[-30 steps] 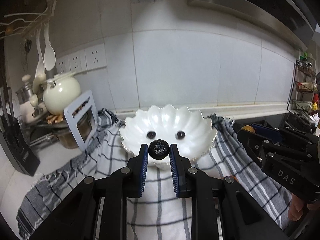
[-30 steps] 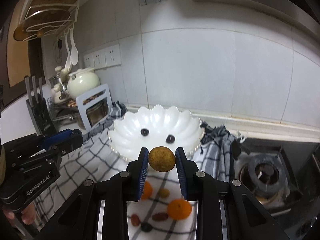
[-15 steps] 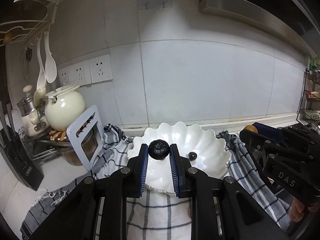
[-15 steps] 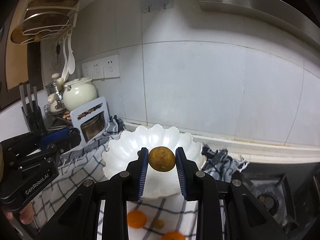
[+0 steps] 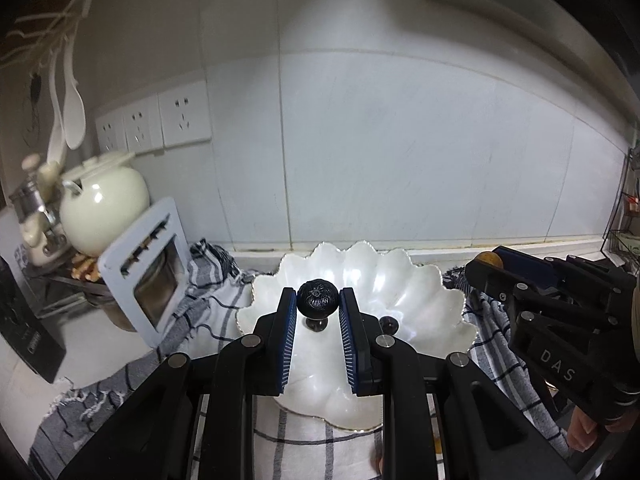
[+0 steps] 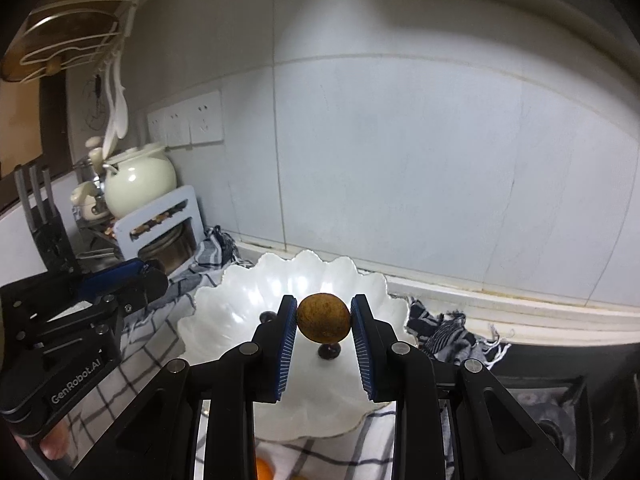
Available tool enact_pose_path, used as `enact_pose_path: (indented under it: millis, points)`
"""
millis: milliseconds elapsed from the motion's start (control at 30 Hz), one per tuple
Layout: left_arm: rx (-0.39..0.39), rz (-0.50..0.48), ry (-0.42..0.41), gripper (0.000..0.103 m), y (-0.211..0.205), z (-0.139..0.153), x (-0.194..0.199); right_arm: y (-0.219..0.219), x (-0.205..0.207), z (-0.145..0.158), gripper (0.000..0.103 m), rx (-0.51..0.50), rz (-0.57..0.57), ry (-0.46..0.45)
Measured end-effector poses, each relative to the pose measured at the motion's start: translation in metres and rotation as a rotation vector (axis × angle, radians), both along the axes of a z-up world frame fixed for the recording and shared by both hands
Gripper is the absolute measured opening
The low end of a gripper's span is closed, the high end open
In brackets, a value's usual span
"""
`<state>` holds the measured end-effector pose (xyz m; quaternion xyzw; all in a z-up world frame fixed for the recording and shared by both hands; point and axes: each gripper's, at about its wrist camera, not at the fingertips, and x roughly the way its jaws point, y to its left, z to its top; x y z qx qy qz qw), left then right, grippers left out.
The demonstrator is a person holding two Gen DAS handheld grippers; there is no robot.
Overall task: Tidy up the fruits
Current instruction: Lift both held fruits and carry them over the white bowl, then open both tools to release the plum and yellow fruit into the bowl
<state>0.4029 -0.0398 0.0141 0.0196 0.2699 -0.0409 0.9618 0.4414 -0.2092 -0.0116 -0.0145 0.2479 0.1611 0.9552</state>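
Note:
My left gripper (image 5: 318,299) is shut on a small black round fruit (image 5: 318,298) and holds it above the white scalloped bowl (image 5: 420,300). My right gripper (image 6: 324,317) is shut on a brown round fruit (image 6: 324,317), also above the bowl (image 6: 248,300). Two small dark fruits lie in the bowl (image 5: 389,323) (image 6: 329,353). The right gripper also shows at the right of the left wrist view (image 5: 490,264), and the left gripper at the left of the right wrist view (image 6: 154,276). An orange fruit (image 6: 264,469) lies on the cloth below the bowl.
The bowl sits on a checked cloth (image 5: 304,444) on the counter. A cream teapot (image 5: 102,204), a pale blue rack (image 5: 146,276) and a knife block (image 6: 44,224) stand at the left. A tiled wall is behind. A gas hob (image 6: 552,420) lies at the right.
Both grippers have moved forward and now hold their fruits over the bowl, which looks closer and lower in both views. Both stay shut on their fruits.

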Motion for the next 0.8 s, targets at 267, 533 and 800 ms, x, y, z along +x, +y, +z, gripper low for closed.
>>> enact_pose_path:
  millis: [267, 533, 800]
  points:
    - [-0.027, 0.015, 0.139, 0.022, 0.001, -0.028, 0.041, 0.004, 0.034, -0.019, 0.029, -0.023, -0.001, 0.080]
    - [-0.014, 0.017, 0.232, 0.022, -0.001, -0.053, 0.067, 0.009, 0.062, -0.044, 0.029, -0.043, 0.011, 0.183]
    - [-0.006, 0.016, 0.307, 0.023, -0.002, -0.070, 0.086, 0.011, 0.079, -0.062, 0.029, -0.066, 0.016, 0.261]
